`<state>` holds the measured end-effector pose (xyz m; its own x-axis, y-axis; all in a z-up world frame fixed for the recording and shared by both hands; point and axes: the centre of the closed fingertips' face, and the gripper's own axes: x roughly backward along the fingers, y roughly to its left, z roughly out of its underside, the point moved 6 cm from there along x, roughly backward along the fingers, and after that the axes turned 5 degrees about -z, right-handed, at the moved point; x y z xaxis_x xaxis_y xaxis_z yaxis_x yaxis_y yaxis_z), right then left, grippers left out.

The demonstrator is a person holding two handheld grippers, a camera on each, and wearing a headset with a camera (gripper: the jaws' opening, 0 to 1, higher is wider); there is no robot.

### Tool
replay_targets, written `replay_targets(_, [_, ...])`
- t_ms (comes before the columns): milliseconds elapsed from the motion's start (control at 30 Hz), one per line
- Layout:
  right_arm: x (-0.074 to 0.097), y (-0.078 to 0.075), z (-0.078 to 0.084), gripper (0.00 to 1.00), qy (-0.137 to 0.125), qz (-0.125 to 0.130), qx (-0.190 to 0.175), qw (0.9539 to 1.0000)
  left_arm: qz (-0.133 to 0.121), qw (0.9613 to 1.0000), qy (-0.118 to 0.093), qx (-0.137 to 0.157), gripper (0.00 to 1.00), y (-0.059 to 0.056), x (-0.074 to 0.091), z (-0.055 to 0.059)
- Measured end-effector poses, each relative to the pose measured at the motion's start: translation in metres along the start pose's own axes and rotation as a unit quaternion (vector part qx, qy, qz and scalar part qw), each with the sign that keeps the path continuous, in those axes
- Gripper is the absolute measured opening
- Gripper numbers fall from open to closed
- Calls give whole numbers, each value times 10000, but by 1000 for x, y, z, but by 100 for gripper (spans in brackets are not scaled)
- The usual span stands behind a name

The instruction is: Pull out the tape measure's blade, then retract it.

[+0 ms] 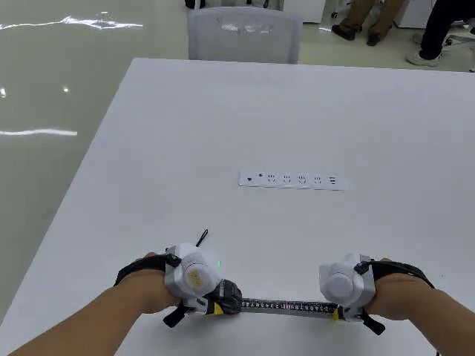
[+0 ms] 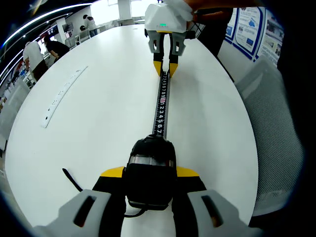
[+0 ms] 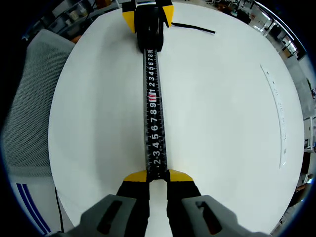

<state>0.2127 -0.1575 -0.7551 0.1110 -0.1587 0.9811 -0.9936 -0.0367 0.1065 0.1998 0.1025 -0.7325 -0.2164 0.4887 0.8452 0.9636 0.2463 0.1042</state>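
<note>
the tape measure's case point(image 2: 150, 160) is clenched in the left gripper point(image 2: 150, 173) and the blade point(image 3: 154, 113) is pinched at its tip by the right gripper point(image 3: 158, 177), stretched along the desk point(image 1: 297, 111) straight between them, so retraction would be fed leftward.

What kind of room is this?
Probably an office or lab workroom: a big white table with a power strip on it, a grey mesh chair, and posters on a wall.
</note>
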Motion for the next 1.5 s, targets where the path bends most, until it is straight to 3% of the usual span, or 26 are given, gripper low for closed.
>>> replay_targets(267, [2, 0, 10, 11, 42, 24, -47, 10000, -5, 10000, -4, 3, 30, 0, 1, 0])
replay_targets(1500, [5, 1, 29, 11, 121, 48, 6, 9999, 5, 10000, -5, 26, 30, 0, 0, 0])
